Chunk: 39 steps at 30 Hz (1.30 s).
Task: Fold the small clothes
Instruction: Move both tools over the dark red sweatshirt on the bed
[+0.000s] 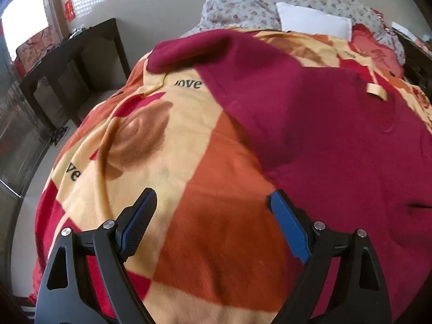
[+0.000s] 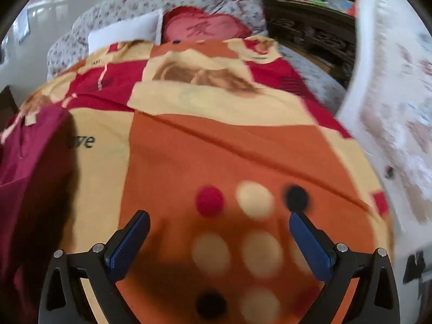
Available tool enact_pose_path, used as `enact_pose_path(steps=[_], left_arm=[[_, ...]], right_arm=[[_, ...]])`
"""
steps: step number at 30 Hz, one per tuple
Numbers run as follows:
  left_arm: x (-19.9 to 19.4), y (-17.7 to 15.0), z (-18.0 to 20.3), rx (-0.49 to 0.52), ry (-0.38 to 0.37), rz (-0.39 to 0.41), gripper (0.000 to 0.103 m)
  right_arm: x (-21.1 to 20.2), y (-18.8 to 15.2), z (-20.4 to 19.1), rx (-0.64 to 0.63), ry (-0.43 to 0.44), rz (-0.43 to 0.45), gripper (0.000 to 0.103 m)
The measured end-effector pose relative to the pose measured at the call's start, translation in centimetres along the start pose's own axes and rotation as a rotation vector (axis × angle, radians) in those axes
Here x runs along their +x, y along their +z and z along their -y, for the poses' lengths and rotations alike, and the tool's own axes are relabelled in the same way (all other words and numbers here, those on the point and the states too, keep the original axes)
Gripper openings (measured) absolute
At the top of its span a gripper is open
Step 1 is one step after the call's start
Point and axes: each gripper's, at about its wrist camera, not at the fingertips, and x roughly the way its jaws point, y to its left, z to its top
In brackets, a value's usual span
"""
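Bright daylight from a blown-out window (image 1: 25,24), soft shadows, motion blur, fisheye-bent edges.

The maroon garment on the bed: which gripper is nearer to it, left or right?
Left. The left gripper hovers open at the maroon garment's near edge; the right gripper is open over bare blanket, the garment off to its left.

A patchwork blanket (image 1: 189,189) in orange, cream and red covers the bed. At twelve o'clock lie a white pillow (image 1: 316,19) and a floral quilt (image 1: 243,5); a red cushion (image 2: 205,29) sits beside them. A dark wooden table (image 1: 73,67) stands at ten o'clock.
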Motion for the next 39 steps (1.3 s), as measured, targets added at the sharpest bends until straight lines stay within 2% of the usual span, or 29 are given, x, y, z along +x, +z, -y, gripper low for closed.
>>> enact_pose_path(steps=[4, 9, 11, 15, 19, 22, 24, 30, 35, 39], left_arm=[[-2.2, -0.3, 0.8, -0.004, -0.036, 0.019, 0.087], [-4.6, -0.8, 2.0, 0.009, -0.073, 0.052, 0.087], [-5.6, -1.0, 2.6, 0.022, -0.095, 0.059, 0.087], [-7.2, -1.3, 3.5, 0.051, -0.115, 0.084, 0.087], [-8.3, -1.6, 4.1, 0.055, -0.127, 0.096, 0.087], [-8.7, -1.7, 4.5, 0.051, -0.130, 0.090, 0.087], [-8.8, -1.8, 4.7, 0.045, -0.145, 0.076, 0.087], [-9.0, -2.0, 5.0, 0.048, -0.145, 0.074, 0.087], [-8.9, -2.2, 5.1, 0.047, -0.147, 0.073, 0.087], [-8.8, -2.0, 5.2, 0.040, -0.143, 0.068, 0.087]], right_arm=[[-6.5, -1.2, 1.6, -0.004, 0.035, 0.021, 0.102], [-14.3, -2.4, 1.8, -0.062, 0.070, 0.064, 0.102], [-17.1, -2.5, 1.5, -0.084, 0.119, 0.071, 0.102], [-22.5, -2.4, -0.1, -0.132, 0.284, 0.087, 0.102], [-26.3, -2.2, -2.9, -0.192, 0.372, 0.152, 0.102], [-26.9, -2.3, -5.9, -0.214, 0.417, 0.194, 0.103], [-26.1, -2.1, -8.0, -0.215, 0.447, 0.182, 0.103], [-20.0, -1.2, -14.5, -0.118, 0.589, 0.115, 0.103], [-17.0, 0.0, -19.0, -0.132, 0.535, 0.137, 0.103], [-15.4, 0.6, -21.5, -0.173, 0.456, 0.150, 0.103]])
